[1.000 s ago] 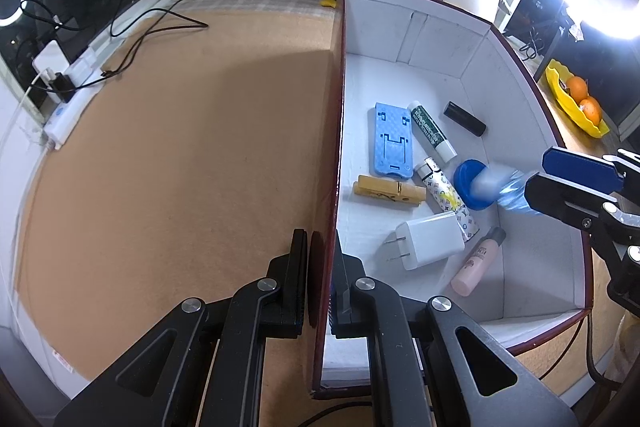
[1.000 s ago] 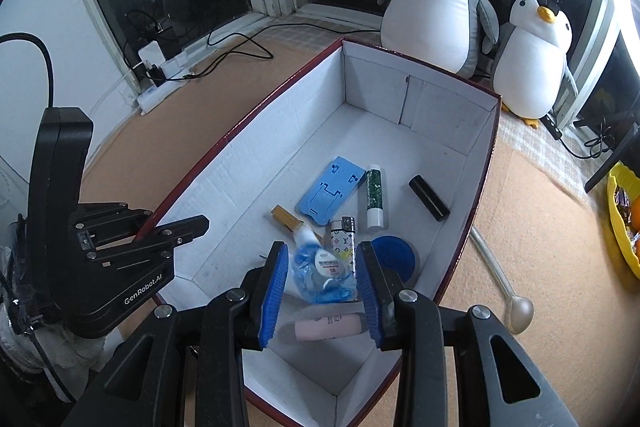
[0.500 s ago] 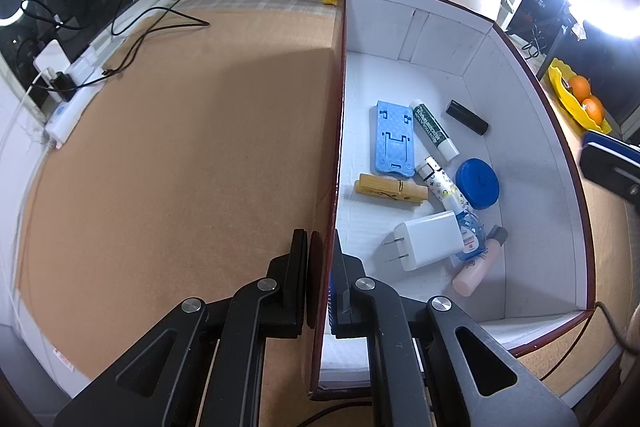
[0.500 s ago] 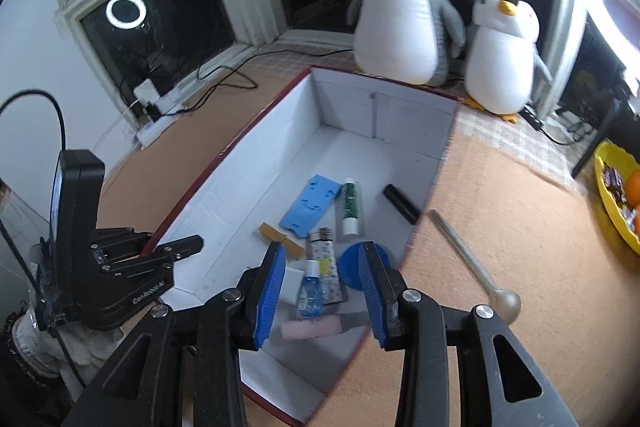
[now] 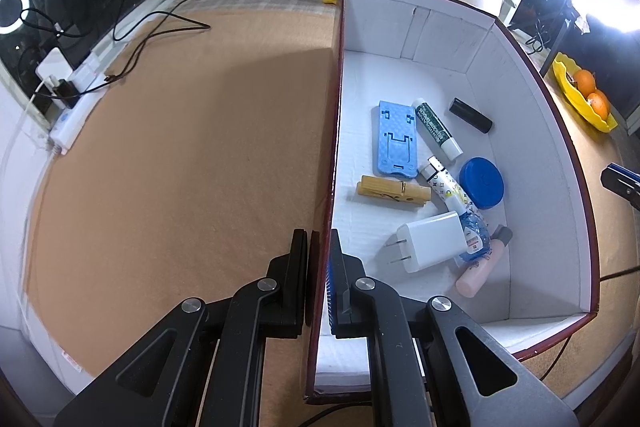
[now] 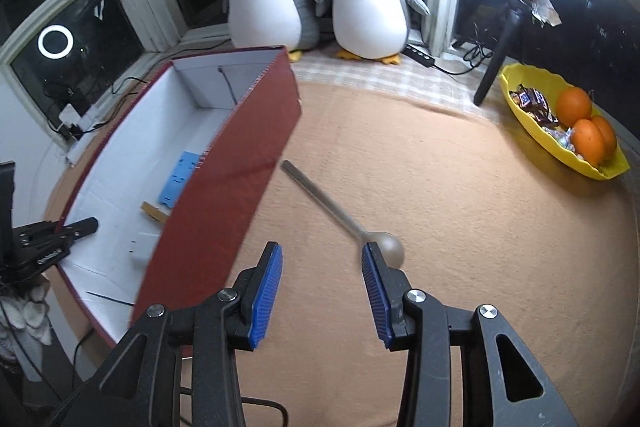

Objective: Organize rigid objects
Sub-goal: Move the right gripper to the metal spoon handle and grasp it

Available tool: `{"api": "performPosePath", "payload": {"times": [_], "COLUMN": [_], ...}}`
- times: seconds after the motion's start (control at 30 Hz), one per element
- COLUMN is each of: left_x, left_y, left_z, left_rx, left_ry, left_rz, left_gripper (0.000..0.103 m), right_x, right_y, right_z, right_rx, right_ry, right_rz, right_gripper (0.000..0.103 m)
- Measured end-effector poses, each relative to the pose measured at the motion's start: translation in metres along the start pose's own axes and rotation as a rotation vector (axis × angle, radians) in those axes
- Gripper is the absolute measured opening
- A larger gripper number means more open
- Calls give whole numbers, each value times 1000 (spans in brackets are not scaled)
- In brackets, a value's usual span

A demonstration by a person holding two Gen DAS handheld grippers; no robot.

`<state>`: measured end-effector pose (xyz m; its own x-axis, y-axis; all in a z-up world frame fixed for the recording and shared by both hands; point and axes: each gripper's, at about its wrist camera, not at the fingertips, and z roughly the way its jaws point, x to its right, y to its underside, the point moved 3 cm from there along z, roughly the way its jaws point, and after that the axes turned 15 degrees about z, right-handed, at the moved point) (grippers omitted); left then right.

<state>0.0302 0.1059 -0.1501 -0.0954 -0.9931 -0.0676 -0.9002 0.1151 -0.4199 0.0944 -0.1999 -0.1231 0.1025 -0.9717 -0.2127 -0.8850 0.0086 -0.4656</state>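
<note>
The worktop (image 6: 460, 195) is nearly bare on this side, and the big red box (image 6: 236, 163) sits at nine o'clock in the right wrist view, its white inside already crowded. The left tongs (image 5: 319, 243) are pressed together on the box's near wall, pinching it to keep it steady. If that pinch slips or drags, the light cardboard could skid on the cloth and tip its load towards one corner.

The one thing left outside is the spoon (image 6: 340, 211), lying flat on the cloth just beside the box, handle towards eleven o'clock, bowl towards five. The right tongs (image 6: 322, 259) hang over it, jaws opening, nothing between them, with the right pad right by the bowl. That looks like the risk: the spoon is thin and low, so pads coming down on the round bowl may squeeze it out sideways, or scrape the cloth and miss. A grip far out at the bowl end would also let the long handle swing down and knock the box wall on the way over.

Inside, the charger (image 5: 434, 241), a small blue bottle (image 5: 472, 235) and a pink tube (image 5: 482, 263) lie heaped at four o'clock; a dropped spoon could bounce off that pile.
</note>
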Motion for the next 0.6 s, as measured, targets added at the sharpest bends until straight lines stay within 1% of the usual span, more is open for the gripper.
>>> {"api": "performPosePath", "payload": {"times": [0.37, 0.6], "left_x": [1, 0], "left_y": [-2, -4], "left_z": [1, 3], "left_rx": [-20, -31], "left_ry": [-26, -40], "left_rz": [-10, -25], "left_gripper": [7, 7], "right_x": [11, 4], "right_y": [-8, -17], "right_z": [40, 68], "right_rx": [-75, -118], "right_ry": [40, 67], "right_rz": [-65, -145], "right_gripper": [38, 38]}}
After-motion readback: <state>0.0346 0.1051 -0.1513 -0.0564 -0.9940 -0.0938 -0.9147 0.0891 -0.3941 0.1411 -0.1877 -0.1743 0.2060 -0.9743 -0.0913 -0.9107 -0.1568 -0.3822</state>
